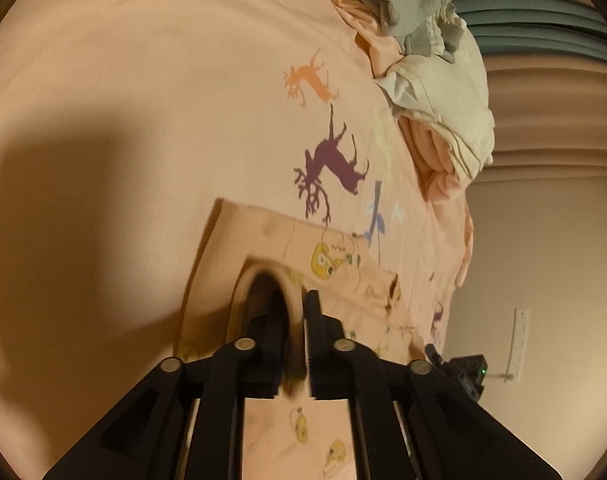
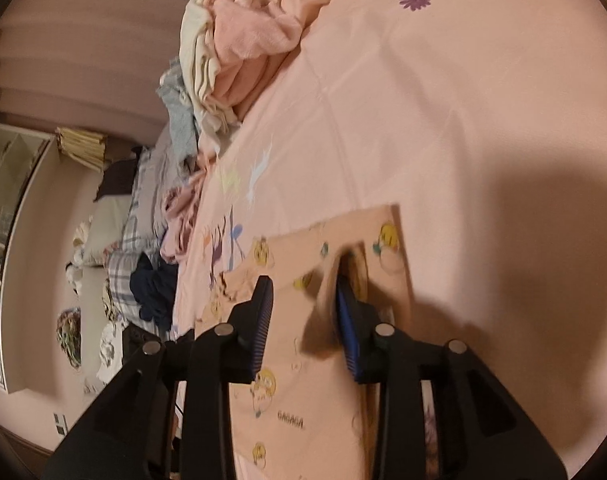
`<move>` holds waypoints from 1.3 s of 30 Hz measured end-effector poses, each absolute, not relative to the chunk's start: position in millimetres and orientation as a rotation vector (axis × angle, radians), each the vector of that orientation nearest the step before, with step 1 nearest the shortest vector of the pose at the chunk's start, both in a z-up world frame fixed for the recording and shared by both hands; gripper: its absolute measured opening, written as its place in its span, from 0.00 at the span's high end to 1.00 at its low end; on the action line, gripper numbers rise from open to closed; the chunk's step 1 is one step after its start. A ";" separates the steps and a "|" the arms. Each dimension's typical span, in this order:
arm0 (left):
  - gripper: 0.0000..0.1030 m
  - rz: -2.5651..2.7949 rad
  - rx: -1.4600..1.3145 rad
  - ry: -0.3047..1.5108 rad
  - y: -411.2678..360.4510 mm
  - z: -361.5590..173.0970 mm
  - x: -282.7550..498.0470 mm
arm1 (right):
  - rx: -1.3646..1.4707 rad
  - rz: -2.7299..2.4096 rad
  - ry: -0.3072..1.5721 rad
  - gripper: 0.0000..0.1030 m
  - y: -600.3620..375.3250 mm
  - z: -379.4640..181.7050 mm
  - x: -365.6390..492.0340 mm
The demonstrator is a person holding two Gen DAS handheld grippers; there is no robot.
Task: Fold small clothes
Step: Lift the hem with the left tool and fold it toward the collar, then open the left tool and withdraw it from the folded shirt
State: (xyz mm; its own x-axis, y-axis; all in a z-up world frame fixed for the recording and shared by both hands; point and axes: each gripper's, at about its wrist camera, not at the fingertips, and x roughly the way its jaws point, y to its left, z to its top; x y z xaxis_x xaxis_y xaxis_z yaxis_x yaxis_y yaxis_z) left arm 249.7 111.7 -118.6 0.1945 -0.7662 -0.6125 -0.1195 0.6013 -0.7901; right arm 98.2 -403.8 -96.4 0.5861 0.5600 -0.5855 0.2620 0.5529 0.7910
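Observation:
A small peach garment (image 1: 259,236) printed with yellow cartoon figures lies flat on the peach bed sheet (image 1: 143,80). In the left wrist view a raised fold of its near edge stands between the narrowly parted jaws of my left gripper (image 1: 291,308); the fold is blurred and the pads do not clearly press on it. In the right wrist view the same garment (image 2: 287,380) lies under my right gripper (image 2: 303,284), which is open with blue pads wide apart. A lifted, blurred flap of cloth leans against its right finger (image 2: 349,320) only.
A heap of cream, grey and pink clothes (image 1: 435,80) lies at the far edge of the bed; it shows as a pile (image 2: 239,40) in the right wrist view. Dark and plaid clothes (image 2: 151,288) lie along the bed's left side. Bare sheet (image 2: 463,120) spreads beyond the garment.

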 end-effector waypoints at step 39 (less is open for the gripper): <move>0.66 -0.613 -0.187 1.135 43.3 -84.2 125.9 | 0.181 0.251 0.949 0.76 -295.5 -52.2 21.5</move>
